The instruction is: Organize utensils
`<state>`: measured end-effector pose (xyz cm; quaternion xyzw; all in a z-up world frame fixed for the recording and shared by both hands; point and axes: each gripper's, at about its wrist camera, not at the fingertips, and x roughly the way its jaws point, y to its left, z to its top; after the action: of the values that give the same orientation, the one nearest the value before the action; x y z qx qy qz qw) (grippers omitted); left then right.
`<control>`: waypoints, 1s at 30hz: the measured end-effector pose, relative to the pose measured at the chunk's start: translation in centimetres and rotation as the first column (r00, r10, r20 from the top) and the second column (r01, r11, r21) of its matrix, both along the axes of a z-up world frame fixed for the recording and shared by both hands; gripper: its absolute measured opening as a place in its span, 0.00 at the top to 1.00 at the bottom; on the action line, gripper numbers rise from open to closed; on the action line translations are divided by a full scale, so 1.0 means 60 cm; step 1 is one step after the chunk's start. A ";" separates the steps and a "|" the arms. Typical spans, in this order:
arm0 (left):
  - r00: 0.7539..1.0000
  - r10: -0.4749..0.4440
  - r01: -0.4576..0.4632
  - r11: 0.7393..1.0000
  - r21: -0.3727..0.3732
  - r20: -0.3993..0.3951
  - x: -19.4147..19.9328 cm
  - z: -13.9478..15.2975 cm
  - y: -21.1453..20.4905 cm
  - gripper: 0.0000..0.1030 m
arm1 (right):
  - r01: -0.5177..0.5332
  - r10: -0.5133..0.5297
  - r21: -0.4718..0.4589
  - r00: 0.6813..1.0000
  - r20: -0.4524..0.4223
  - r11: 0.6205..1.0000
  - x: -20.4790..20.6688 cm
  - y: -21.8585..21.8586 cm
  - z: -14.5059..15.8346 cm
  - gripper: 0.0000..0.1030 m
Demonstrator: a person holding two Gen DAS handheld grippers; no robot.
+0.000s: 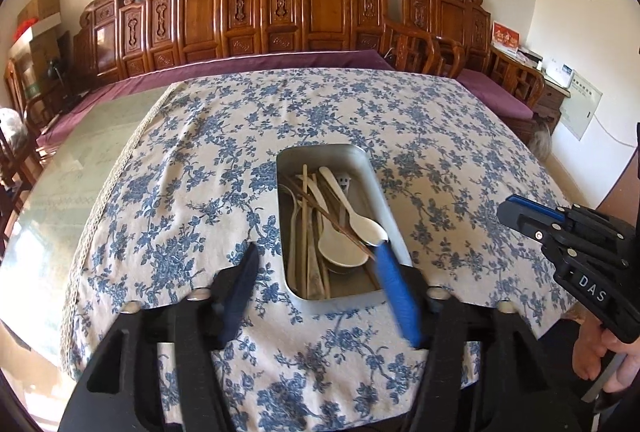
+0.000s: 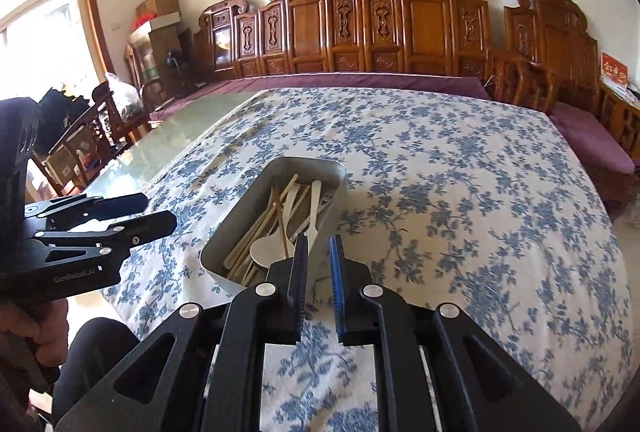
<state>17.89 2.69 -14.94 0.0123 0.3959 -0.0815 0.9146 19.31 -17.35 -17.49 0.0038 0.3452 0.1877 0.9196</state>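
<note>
A grey metal tray (image 1: 320,151) stands on the blue-flowered tablecloth (image 1: 192,192) and holds white spoons (image 1: 370,229), wooden chopsticks (image 1: 306,200) and other pale utensils. My left gripper (image 1: 316,250) hovers over the tray's near end, open wide, with nothing between its fingers. My right gripper (image 1: 516,210) is off to the right of the tray. In the right wrist view the tray (image 2: 308,163) lies ahead and left, spoons (image 2: 264,252) and chopsticks (image 2: 256,232) inside. My right gripper (image 2: 319,246) is above the tray's near right corner, its pads a narrow gap apart and empty. My left gripper (image 2: 160,211) shows at the left.
The cloth covers most of a glass-topped table (image 1: 80,160), whose bare glass shows at the left. A carved wooden bench with purple cushions (image 1: 280,60) runs behind the table. A person's hand (image 1: 600,356) grips the right tool's handle. Chairs and boxes (image 2: 100,136) stand at the left.
</note>
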 end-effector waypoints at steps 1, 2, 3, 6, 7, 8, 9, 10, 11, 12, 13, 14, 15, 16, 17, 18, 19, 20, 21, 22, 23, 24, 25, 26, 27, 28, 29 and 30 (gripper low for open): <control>1.000 0.000 0.000 1.000 -0.002 0.006 -0.005 0.002 -0.001 0.27 | 0.004 -0.004 -0.003 1.000 0.004 1.000 -0.005 -0.003 0.002 0.79; 1.000 0.004 -0.004 1.000 -0.003 0.015 -0.010 0.004 -0.002 0.20 | 0.009 -0.009 -0.006 1.000 0.008 1.000 -0.010 -0.006 0.002 0.74; 1.000 0.012 -0.012 1.000 -0.002 0.017 -0.013 0.006 -0.003 0.15 | 0.019 -0.019 -0.010 1.000 0.012 1.000 -0.015 -0.009 0.003 0.71; 1.000 0.020 -0.020 1.000 -0.018 0.011 -0.021 0.010 -0.001 0.09 | 0.048 -0.048 -0.004 0.999 0.014 0.999 -0.026 -0.022 0.004 0.55; 1.000 0.022 -0.022 1.000 -0.019 0.012 -0.024 0.012 -0.001 0.08 | 0.057 -0.057 0.000 0.998 0.017 0.998 -0.031 -0.025 0.005 0.45; 1.000 0.025 -0.025 1.000 -0.015 0.013 -0.028 0.014 -0.002 0.08 | 0.065 -0.065 0.006 0.998 0.021 0.998 -0.035 -0.030 0.006 0.39; 0.999 0.029 -0.029 1.000 -0.008 0.015 -0.032 0.016 -0.003 0.08 | 0.076 -0.076 0.010 0.997 0.023 0.997 -0.039 -0.036 0.007 0.37; 0.999 0.032 -0.032 0.999 -0.003 0.015 -0.036 0.018 -0.003 0.08 | 0.088 -0.088 0.010 0.996 0.024 0.996 -0.042 -0.041 0.007 0.32; 0.999 0.035 -0.035 0.999 0.000 0.015 -0.039 0.019 -0.004 0.08 | 0.099 -0.099 0.010 0.995 0.025 0.995 -0.046 -0.045 0.009 0.28; 0.999 0.040 -0.040 0.999 0.003 0.014 -0.043 0.021 -0.005 0.08 | 0.108 -0.108 0.009 0.994 0.026 0.994 -0.048 -0.049 0.010 0.25; 0.999 0.042 -0.042 0.999 0.006 0.014 -0.046 0.023 -0.005 0.08 | 0.117 -0.117 0.010 0.993 0.031 0.993 -0.052 -0.054 0.012 0.19; 0.999 0.043 -0.043 0.999 0.008 0.016 -0.050 0.025 -0.006 0.08 | 0.125 -0.126 0.013 0.991 0.037 0.992 -0.056 -0.059 0.015 0.14; 0.999 0.043 -0.043 0.999 0.009 0.018 -0.055 0.028 -0.008 0.08 | 0.131 -0.131 0.015 0.990 0.041 0.991 -0.060 -0.062 0.018 0.11; 0.999 0.043 -0.043 0.999 0.009 0.020 -0.057 0.029 -0.009 0.08 | 0.136 -0.137 0.019 0.990 0.046 0.991 -0.065 -0.067 0.022 0.05; 0.999 0.045 -0.045 0.999 0.012 0.023 -0.062 0.032 -0.011 0.08 | 0.141 -0.142 0.022 0.989 0.050 0.990 -0.069 -0.070 0.024 0.03; 0.998 0.047 -0.047 0.999 0.019 0.029 -0.067 0.035 -0.014 0.08 | 0.150 -0.151 0.024 0.987 0.056 0.988 -0.075 -0.075 0.028 0.03; 0.998 0.048 -0.049 0.999 0.022 0.034 -0.070 0.038 -0.016 0.08 | 0.155 -0.157 0.024 0.986 0.057 0.988 -0.077 -0.079 0.029 0.03; 0.998 0.048 -0.049 0.998 0.025 0.039 -0.075 0.040 -0.019 0.08 | 0.163 -0.164 0.022 0.985 0.059 0.986 -0.082 -0.083 0.032 0.03; 0.998 0.047 -0.048 0.999 0.024 0.042 -0.080 0.043 -0.021 0.08 | 0.167 -0.168 0.023 0.984 0.062 0.986 -0.086 -0.085 0.035 0.03; 0.998 0.048 -0.048 0.999 0.021 0.042 -0.083 0.045 -0.021 0.08 | 0.172 -0.174 0.024 0.982 0.067 0.985 -0.091 -0.088 0.038 0.03; 0.998 0.050 -0.051 0.999 0.020 0.041 -0.086 0.047 -0.022 0.08 | 0.177 -0.178 0.024 0.981 0.073 0.984 -0.096 -0.091 0.042 0.03; 0.998 0.051 -0.052 0.998 0.019 0.040 -0.090 0.048 -0.024 0.08 | 0.180 -0.182 0.025 0.980 0.076 0.983 -0.100 -0.093 0.045 0.03; 0.998 0.052 -0.053 0.998 0.019 0.041 -0.092 0.049 -0.025 0.08 | 0.184 -0.185 0.025 0.979 0.080 0.983 -0.105 -0.094 0.048 0.03; 0.998 0.054 -0.055 0.998 0.020 0.044 -0.096 0.052 -0.025 0.08 | 0.186 -0.188 0.025 0.979 0.085 0.982 -0.109 -0.095 0.051 0.03; 0.997 0.054 -0.055 0.998 0.020 0.048 -0.100 0.054 -0.025 0.08 | 0.191 -0.192 0.023 0.977 0.091 0.981 -0.114 -0.096 0.055 0.03; 0.997 0.053 -0.054 0.998 0.018 0.054 -0.105 0.058 -0.026 0.08 | 0.195 -0.196 0.022 0.976 0.097 0.981 -0.119 -0.098 0.059 0.03; 0.997 0.052 -0.053 0.999 0.015 0.059 -0.110 0.063 -0.028 0.08 | 0.197 -0.199 0.023 0.975 0.102 0.980 -0.123 -0.098 0.062 0.03; 0.997 0.051 -0.052 0.999 0.013 0.064 -0.114 0.068 -0.029 0.08 | 0.201 -0.202 0.024 0.973 0.109 0.979 -0.128 -0.099 0.068 0.03</control>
<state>11.03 0.93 -10.84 0.0115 0.3675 -0.0545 0.9284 11.66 -23.32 -13.43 0.0344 0.2904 0.0955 0.9515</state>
